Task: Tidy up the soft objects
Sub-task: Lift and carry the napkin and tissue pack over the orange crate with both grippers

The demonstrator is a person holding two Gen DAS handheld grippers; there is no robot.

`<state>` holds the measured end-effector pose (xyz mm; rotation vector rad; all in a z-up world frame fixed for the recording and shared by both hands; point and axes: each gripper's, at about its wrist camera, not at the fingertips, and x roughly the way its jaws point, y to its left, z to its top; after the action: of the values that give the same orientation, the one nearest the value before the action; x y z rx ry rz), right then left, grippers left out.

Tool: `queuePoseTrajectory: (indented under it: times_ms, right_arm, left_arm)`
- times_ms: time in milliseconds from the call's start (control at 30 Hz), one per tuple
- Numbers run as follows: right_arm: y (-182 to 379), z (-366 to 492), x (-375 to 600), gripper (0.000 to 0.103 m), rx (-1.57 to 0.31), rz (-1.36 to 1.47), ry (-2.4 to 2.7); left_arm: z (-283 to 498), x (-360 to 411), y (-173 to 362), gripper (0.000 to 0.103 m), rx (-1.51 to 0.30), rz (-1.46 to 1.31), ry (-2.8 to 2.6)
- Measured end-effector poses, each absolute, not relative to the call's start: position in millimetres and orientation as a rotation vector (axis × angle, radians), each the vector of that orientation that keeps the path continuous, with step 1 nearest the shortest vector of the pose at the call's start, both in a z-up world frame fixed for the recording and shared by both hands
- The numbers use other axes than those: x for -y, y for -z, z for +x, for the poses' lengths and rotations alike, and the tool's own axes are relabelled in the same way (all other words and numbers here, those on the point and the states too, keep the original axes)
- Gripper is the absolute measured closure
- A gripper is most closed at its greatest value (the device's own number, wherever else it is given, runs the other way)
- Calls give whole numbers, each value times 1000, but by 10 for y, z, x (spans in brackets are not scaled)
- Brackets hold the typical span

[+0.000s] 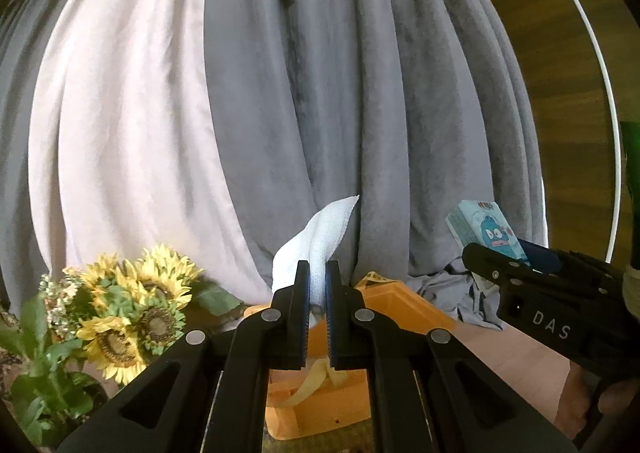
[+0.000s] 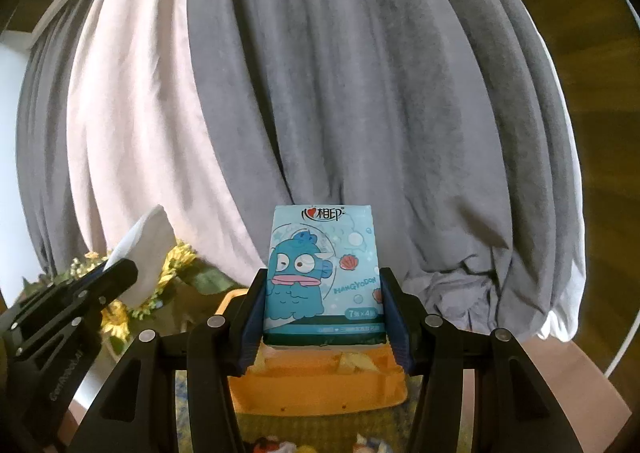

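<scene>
Grey and white curtains [image 1: 320, 93] behind; sunflowers [image 1: 132, 309], orange basket [image 2: 320, 393] below. Left tongs [image 1: 318, 293] clenched on white cloth [image 1: 320, 245]. Right tongs [image 2: 324, 317] grasping tissue pack [image 2: 324, 273].

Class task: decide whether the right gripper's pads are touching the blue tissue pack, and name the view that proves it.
Touching. The right wrist view shows the tissue pack clamped upright in the right gripper, both blue pads pressed flat against its sides with no gap.

The tissue pack [image 2: 323, 277] reads "HANGYODON" and "7", and the right hand-held gripper [image 1: 516, 253] reads "DAS".
</scene>
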<state>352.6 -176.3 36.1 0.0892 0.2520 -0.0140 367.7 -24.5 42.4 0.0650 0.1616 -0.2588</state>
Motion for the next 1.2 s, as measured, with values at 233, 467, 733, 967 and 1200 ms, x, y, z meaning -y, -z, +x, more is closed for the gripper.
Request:
queuePoseTrajectory:
  times_ms: [233, 467, 733, 967, 1200]
  right_arm:
    - [-265, 3885, 1786, 50, -289, 94, 8]
    - [-122, 4254, 1828, 50, -332, 102, 5]
    - [95, 4651, 1834, 50, -398, 106, -11]
    - [346, 4954, 1871, 50, -471, 117, -9]
    - [540, 5231, 1912, 50, -559, 120, -4]
  left_arm:
    - [4018, 300, -298, 95, -206, 74, 254]
    - [4351, 364, -142, 95, -248, 88, 248]
    - [4754, 396, 103, 95, -330, 78, 246]
    - [5072, 434, 320, 95, -418, 69, 264]
    - [5298, 474, 483, 93, -473, 89, 269]
